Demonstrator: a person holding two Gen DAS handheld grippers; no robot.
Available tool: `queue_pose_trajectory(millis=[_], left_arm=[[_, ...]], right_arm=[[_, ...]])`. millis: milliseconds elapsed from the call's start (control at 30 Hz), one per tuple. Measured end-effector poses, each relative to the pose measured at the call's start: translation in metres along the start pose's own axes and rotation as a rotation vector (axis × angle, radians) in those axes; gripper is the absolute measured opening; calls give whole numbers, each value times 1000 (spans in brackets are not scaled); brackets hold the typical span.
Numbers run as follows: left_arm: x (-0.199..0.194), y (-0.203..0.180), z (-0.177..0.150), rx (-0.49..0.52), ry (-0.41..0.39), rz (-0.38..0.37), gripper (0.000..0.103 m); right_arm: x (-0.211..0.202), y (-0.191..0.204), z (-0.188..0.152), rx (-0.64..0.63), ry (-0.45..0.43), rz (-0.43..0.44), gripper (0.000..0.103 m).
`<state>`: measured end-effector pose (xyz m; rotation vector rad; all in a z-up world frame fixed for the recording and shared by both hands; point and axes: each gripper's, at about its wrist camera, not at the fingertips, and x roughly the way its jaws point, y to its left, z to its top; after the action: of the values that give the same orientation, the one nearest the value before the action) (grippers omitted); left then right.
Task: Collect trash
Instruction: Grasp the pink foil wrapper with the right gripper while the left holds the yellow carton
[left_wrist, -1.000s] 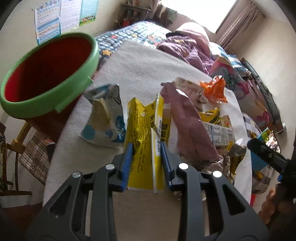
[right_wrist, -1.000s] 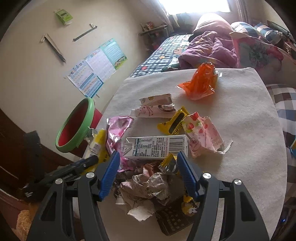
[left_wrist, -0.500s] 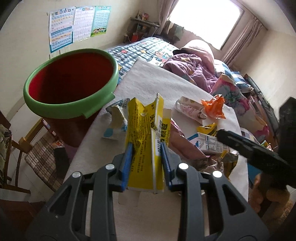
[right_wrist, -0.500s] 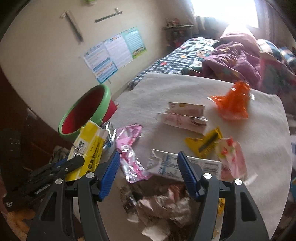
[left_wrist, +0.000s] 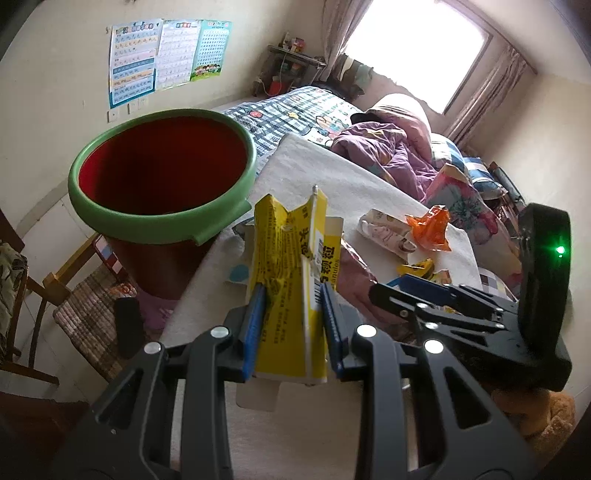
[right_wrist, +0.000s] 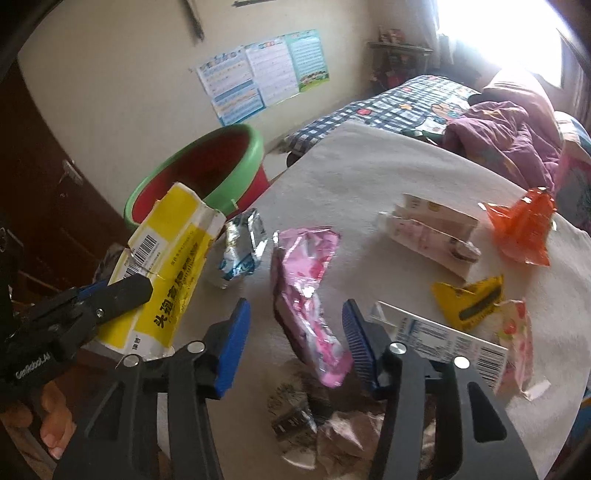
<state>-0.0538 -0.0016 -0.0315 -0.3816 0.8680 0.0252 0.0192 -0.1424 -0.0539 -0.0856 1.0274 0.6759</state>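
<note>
My left gripper (left_wrist: 291, 325) is shut on a flattened yellow carton (left_wrist: 295, 273) and holds it above the table's left edge, beside a red bin with a green rim (left_wrist: 162, 184). The carton (right_wrist: 166, 266) and bin (right_wrist: 207, 173) also show in the right wrist view. My right gripper (right_wrist: 295, 332) is open, its jaws either side of a pink foil wrapper (right_wrist: 306, 288) on the white table (right_wrist: 369, 166). Around it lie a silver-blue wrapper (right_wrist: 243, 247), a white carton (right_wrist: 443, 339), a yellow wrapper (right_wrist: 469, 299), an orange wrapper (right_wrist: 524, 229), a pink-white box (right_wrist: 432, 232) and crumpled paper (right_wrist: 347, 435).
A bed with purple bedding (left_wrist: 388, 147) lies beyond the table. A wooden chair with a woven cushion (left_wrist: 81, 306) stands under the bin. Posters (left_wrist: 162, 55) hang on the wall. A strawberry-print wrapper (right_wrist: 517, 343) lies at the table's right.
My left gripper has lifted the yellow carton off the table toward the bin. My right gripper has swung left from the white carton and crumpled paper to the pink wrapper.
</note>
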Motion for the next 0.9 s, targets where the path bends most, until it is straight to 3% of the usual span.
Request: queue_pose_trajectory(millis=[100, 167, 233, 667, 900], left_arm=[[-1, 6, 0, -12, 0, 7, 29], [-2, 7, 2, -14, 2, 11, 29], [-1, 7, 2, -13, 5, 14, 29], [5, 5, 4, 3, 12, -2, 29], [7, 5, 8, 10, 14, -9, 29]], right_arm=[[11, 3, 0, -20, 22, -14, 49], [17, 4, -2, -31, 40, -33, 29], [21, 1, -4, -18, 51, -29, 19], [-40, -20, 4, 114, -120, 22, 14], [-61, -18, 7, 132, -167, 24, 13]])
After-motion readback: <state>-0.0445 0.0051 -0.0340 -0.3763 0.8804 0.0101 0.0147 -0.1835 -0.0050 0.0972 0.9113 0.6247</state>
